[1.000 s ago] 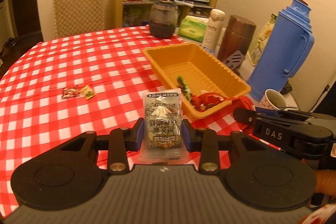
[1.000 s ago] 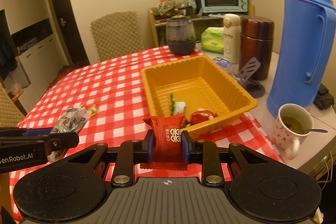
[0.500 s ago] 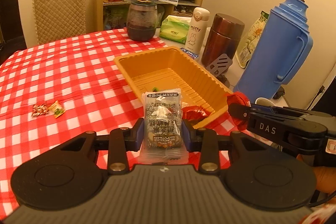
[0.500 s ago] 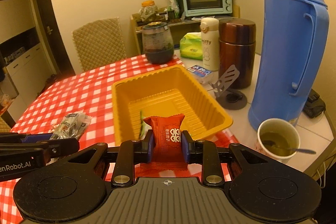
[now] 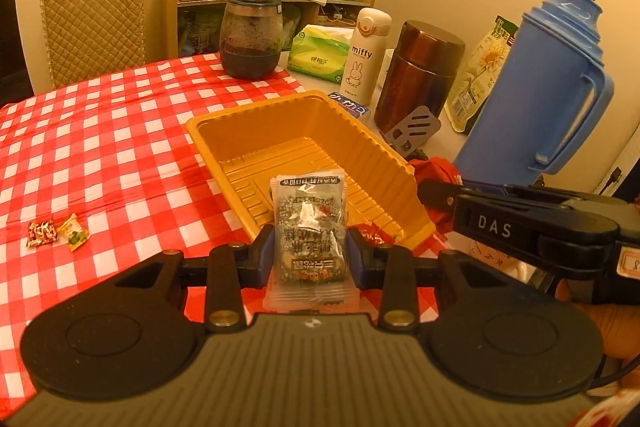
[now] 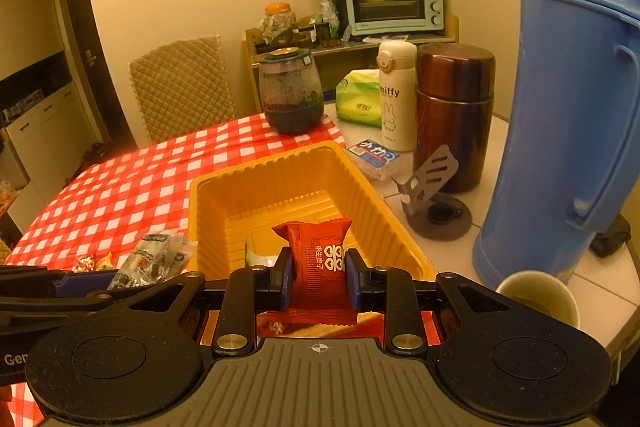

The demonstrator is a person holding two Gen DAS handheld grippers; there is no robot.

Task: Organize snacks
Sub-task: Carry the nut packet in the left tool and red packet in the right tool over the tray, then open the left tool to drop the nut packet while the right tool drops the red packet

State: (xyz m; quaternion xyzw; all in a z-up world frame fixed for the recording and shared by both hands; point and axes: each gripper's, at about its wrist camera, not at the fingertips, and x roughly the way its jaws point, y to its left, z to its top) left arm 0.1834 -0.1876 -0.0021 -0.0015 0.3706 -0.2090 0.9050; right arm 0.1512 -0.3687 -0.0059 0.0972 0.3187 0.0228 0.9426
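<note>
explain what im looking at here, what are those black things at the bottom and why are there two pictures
The black things are tools, not a robot. A person holds one hand-held gripper in each hand, and each has a wide-angle camera looking forward along its two fingers. That gives two pictures of the same table.

In the left camera's picture, the left hand-held gripper is closed on a grey snack packet. The right one pokes in from the side there. In the right camera's picture, the right hand-held gripper is closed on a red snack packet.

Both packets are held in front of a yellow tray, which sits on a red checked tablecloth. Two small sweets lie loose on the cloth. Beside the tray stand a blue flask, a brown canister, a white bottle and a cup.
</note>
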